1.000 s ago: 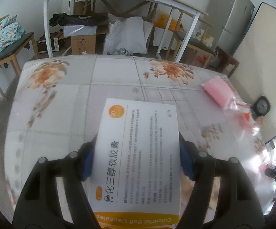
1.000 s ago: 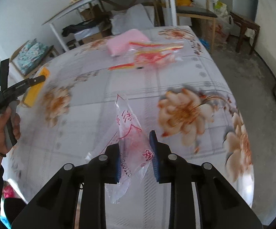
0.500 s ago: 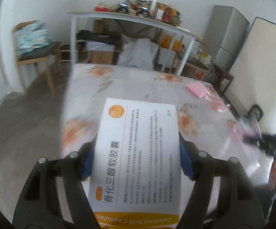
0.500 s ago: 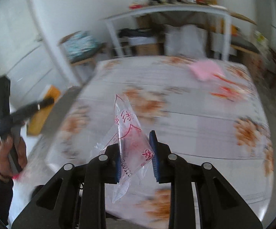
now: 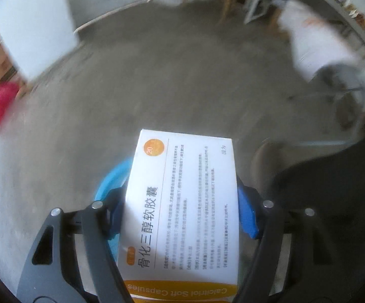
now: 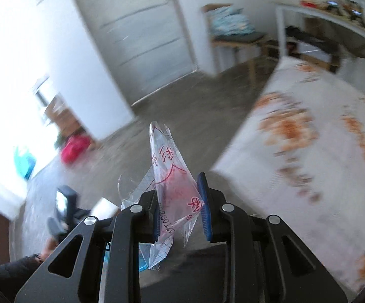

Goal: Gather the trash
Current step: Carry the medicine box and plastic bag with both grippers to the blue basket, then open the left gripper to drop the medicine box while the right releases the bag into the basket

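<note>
Trash in both grippers, above the floor.

The left gripper (image 5: 182,217) clamps a white medicine box (image 5: 182,202) over a blue bin (image 5: 111,176); the right gripper (image 6: 180,202) pinches a clear plastic wrapper (image 6: 170,174) beside the floral table (image 6: 308,151).

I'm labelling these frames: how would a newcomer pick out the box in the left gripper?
Start at the grey concrete floor, then the left gripper low in the view. Between its blue-padded jaws sits the medicine box, white with black Chinese print and an orange band reading Calcitriol Soft Capsules.
</note>
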